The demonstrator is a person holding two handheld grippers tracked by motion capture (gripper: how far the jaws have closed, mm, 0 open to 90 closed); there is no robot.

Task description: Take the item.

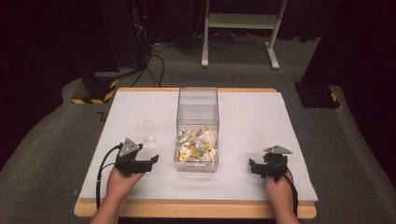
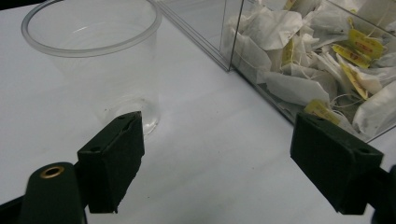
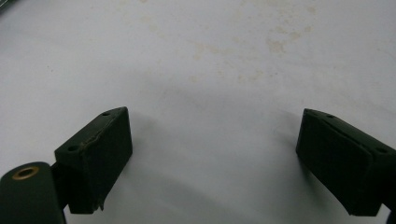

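A: labels? tools?
B: yellow tags on tea bags [image 2: 299, 88] in clear box [image 1: 197, 116], print unreadable. Cup [image 1: 146, 127] upright, left of box. Left tool [image 1: 152, 161], right tool [image 1: 254, 168]: both wide, empty.
A: surface?
B: white surface [image 1: 261, 121], faint stains; grey carpet, dark room.

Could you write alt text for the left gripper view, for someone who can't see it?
Two black jaws of the left gripper stand wide apart, holding nothing, above a white table. An empty clear plastic cup stands upright just beyond the left jaw, and a clear box of tea bags sits at upper right.
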